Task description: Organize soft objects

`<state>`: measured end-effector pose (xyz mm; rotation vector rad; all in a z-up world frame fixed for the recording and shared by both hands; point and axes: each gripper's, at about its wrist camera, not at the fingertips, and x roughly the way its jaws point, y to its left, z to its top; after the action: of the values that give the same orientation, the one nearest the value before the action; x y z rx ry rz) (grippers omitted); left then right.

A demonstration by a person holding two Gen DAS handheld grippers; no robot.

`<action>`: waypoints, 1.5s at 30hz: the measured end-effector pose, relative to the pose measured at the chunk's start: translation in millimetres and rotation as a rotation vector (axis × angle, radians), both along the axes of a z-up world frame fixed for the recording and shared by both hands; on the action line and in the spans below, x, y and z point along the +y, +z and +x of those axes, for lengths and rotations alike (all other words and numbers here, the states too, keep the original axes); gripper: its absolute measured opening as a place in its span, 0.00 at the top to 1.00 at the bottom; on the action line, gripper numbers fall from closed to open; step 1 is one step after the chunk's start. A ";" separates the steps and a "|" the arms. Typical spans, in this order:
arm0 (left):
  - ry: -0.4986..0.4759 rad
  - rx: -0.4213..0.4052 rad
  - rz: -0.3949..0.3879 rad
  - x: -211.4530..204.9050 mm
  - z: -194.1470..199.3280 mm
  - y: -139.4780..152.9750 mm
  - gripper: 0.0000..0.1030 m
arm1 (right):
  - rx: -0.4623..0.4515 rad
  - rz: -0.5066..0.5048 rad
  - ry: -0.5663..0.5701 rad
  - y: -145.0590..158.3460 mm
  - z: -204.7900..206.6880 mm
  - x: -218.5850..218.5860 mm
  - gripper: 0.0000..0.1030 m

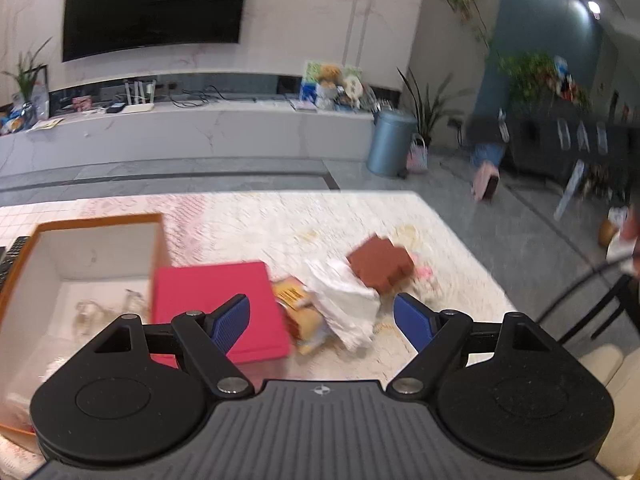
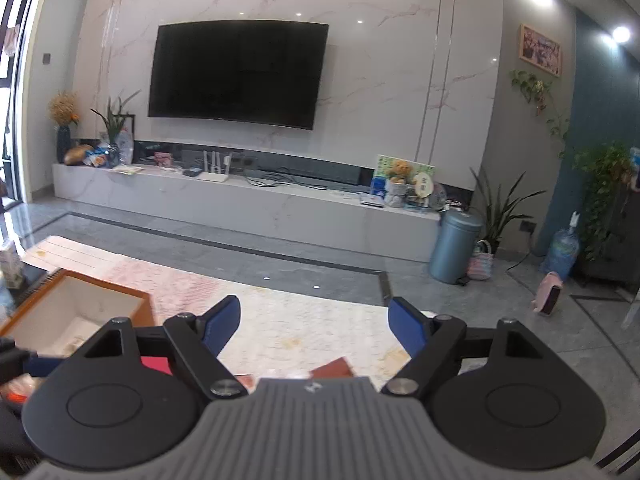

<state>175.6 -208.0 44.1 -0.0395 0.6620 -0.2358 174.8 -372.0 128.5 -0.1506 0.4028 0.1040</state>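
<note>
In the left wrist view a pile of soft things lies on the patterned table [image 1: 248, 220]: a pink square cloth [image 1: 218, 308], a yellow snack pouch [image 1: 298, 312], a white crumpled cloth [image 1: 346, 304] and a brown cloth [image 1: 380, 266]. An orange box with a white inside [image 1: 80, 264] stands to their left. My left gripper [image 1: 322, 320] is open and empty, just above the pile. My right gripper [image 2: 314, 326] is open and empty, held over the table; the brown cloth [image 2: 332, 369] and the box [image 2: 80, 312] show below it.
The table's right edge drops to grey floor [image 1: 520, 232]. A remote [image 1: 10, 256] lies left of the box. A TV wall, a low cabinet [image 2: 240, 200], a blue bin [image 2: 458, 244] and plants stand beyond.
</note>
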 end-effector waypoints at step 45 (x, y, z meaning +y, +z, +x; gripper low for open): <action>0.423 0.040 -0.018 -114.0 67.0 -160.6 0.91 | 0.232 0.340 -0.196 -210.7 108.5 -128.5 0.20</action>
<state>242.6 -322.0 -116.5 -0.1993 0.6759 0.1667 283.3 -500.4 -82.3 0.2389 0.6221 -0.0047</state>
